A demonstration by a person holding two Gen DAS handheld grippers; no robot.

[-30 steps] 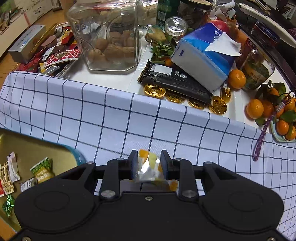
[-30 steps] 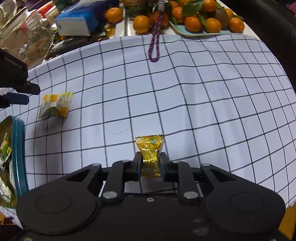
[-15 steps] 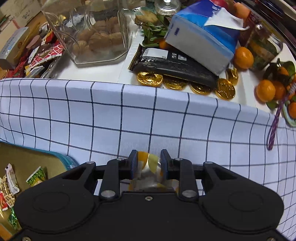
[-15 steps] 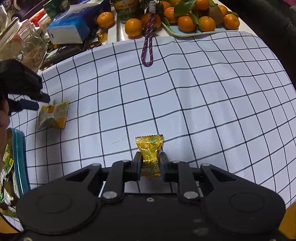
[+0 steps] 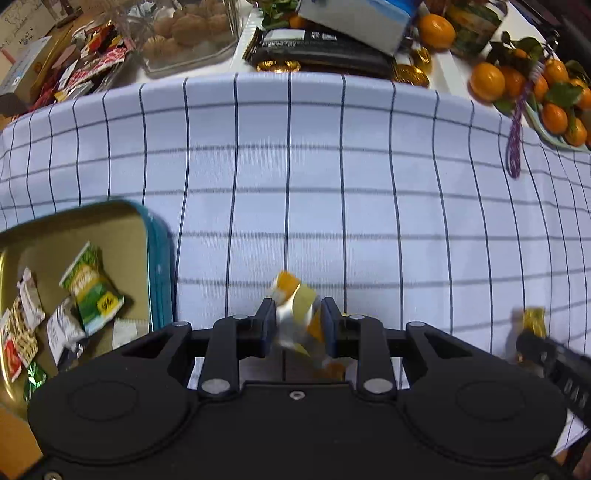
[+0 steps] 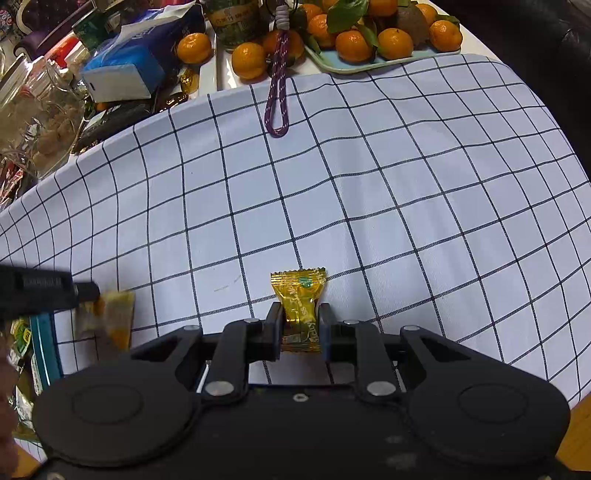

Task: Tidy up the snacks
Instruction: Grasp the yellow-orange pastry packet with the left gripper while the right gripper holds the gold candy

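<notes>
My left gripper (image 5: 298, 319) is shut on a yellow and white snack packet (image 5: 295, 306) and holds it above the checked cloth, just right of the teal tin (image 5: 159, 258). The tin has a gold inside and holds several wrapped snacks (image 5: 90, 291). My right gripper (image 6: 301, 325) is shut on a gold-wrapped candy (image 6: 299, 306) above the cloth. In the right wrist view the left gripper's fingers (image 6: 83, 291) hold the packet (image 6: 110, 317) at the far left, next to the tin's rim (image 6: 42, 347). The right gripper with its candy (image 5: 533, 323) shows at the right edge of the left wrist view.
Beyond the checked cloth (image 6: 369, 184) stand a glass jar of cookies (image 5: 188, 29), a tissue pack (image 6: 140, 62), a dark snack bag (image 5: 321, 48), gold coins (image 5: 410, 72) and a tray of tangerines (image 6: 376, 40). A purple cord (image 6: 277, 85) lies on the cloth's far edge.
My left gripper has lifted and pulled back toward the tin with the packet; more of the tin now shows. My right gripper has kept its hold on the gold candy and drawn back slightly.
</notes>
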